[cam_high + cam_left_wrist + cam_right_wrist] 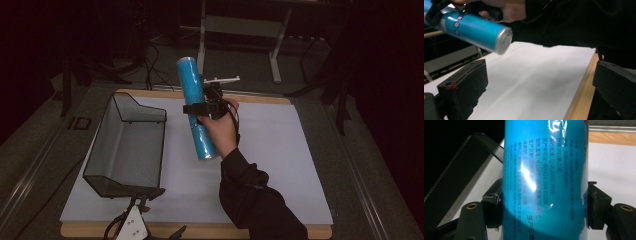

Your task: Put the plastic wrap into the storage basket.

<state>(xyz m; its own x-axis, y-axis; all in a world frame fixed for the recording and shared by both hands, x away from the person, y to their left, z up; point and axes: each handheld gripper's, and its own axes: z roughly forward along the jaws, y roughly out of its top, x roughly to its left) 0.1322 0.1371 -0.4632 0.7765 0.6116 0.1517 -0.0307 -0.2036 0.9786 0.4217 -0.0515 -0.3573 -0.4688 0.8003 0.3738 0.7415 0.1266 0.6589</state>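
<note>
blue roll [195, 107] clamped mid-length — in right gripper [202, 108].

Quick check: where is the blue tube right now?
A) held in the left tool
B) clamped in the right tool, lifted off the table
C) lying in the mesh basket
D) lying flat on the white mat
B: the right tool grips the blue tube mid-length, raised beside the mesh basket.
</note>
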